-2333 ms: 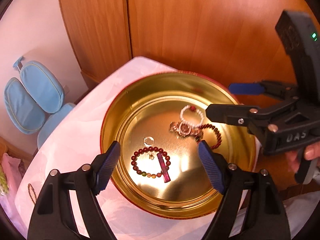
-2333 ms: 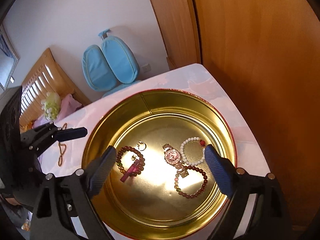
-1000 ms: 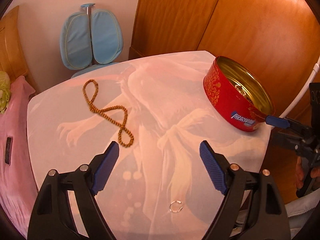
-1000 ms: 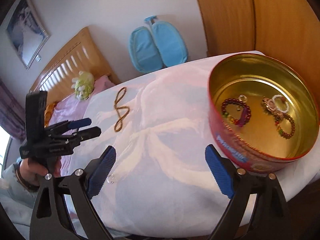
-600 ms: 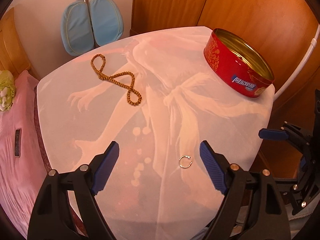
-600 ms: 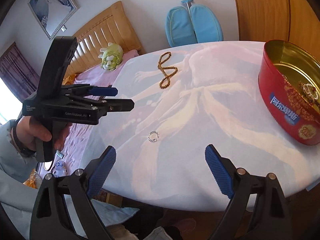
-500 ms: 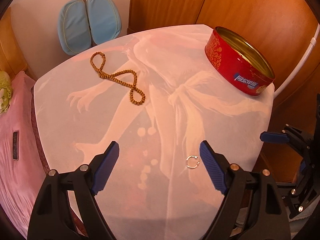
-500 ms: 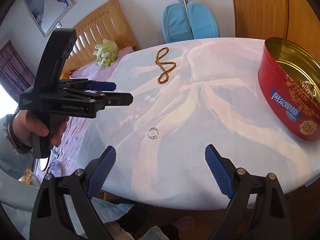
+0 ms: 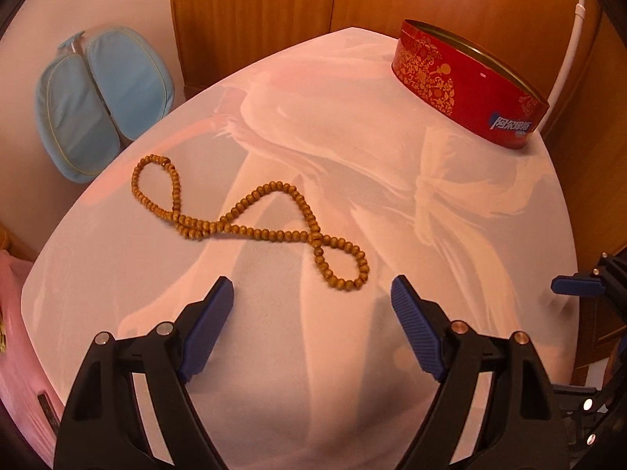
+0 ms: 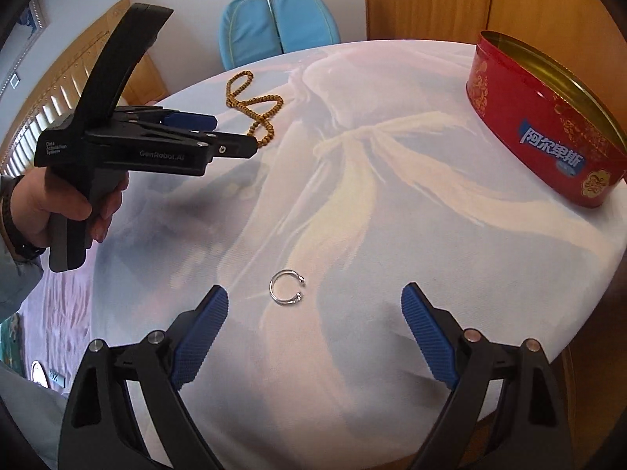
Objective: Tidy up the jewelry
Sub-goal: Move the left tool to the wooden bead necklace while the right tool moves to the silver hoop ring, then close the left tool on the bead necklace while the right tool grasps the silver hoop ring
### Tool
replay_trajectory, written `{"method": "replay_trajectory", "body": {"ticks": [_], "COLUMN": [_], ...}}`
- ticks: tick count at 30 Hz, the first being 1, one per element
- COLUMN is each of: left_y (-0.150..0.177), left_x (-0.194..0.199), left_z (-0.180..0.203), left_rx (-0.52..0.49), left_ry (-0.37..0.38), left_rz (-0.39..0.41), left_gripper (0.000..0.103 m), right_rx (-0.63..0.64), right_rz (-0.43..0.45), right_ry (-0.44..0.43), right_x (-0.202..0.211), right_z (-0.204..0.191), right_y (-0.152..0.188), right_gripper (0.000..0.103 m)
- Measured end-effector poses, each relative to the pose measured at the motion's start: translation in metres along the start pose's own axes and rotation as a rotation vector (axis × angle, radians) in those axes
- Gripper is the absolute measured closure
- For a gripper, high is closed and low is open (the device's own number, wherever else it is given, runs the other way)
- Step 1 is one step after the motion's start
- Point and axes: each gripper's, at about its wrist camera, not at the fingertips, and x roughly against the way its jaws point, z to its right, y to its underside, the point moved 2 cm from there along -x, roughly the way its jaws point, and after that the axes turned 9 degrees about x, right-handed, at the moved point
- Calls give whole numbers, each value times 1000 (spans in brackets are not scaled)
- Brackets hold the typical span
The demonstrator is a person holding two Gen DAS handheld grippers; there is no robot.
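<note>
A long string of brown wooden beads (image 9: pixel 250 227) lies in loops on the white tablecloth, just ahead of my open, empty left gripper (image 9: pixel 311 305). It also shows in the right wrist view (image 10: pixel 254 109). A small open silver ring (image 10: pixel 286 288) lies on the cloth just ahead of my open, empty right gripper (image 10: pixel 315 311). The red round tin (image 9: pixel 466 82) with a gold inside stands at the table's far right; it also shows in the right wrist view (image 10: pixel 540 129). The left gripper (image 10: pixel 231 137) hovers near the beads in that view.
The table (image 9: pixel 490 235) is round with a printed white cloth and drops off at its edges. A blue chair back (image 9: pixel 102 98) stands behind it, wooden wardrobe doors (image 9: pixel 274 4) beyond. A bed with pink bedding (image 9: pixel 15 352) lies to the left.
Both grippers pulled back from over the tin. The left one has since moved in low toward the bead string, and the right one has closed in on the silver ring.
</note>
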Motion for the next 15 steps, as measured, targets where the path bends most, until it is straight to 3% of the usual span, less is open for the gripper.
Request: {"method": "replay_trajectory", "body": {"ticks": [4, 8, 15], "left_y": [-1, -3, -3], "left_x": [1, 9, 3], "left_z": [-4, -14, -4], "left_rx": [-24, 33, -33], "left_ry": [20, 34, -39], "left_rz": [41, 94, 114], "left_gripper": [22, 22, 22], "right_rx": [-26, -60, -62], "right_rz": [-17, -2, -1], "right_ry": [43, 73, 97], "right_x": [-7, -5, -9], "right_z": [-3, 0, -3], "right_y": [0, 1, 0], "right_gripper": [18, 21, 28]}}
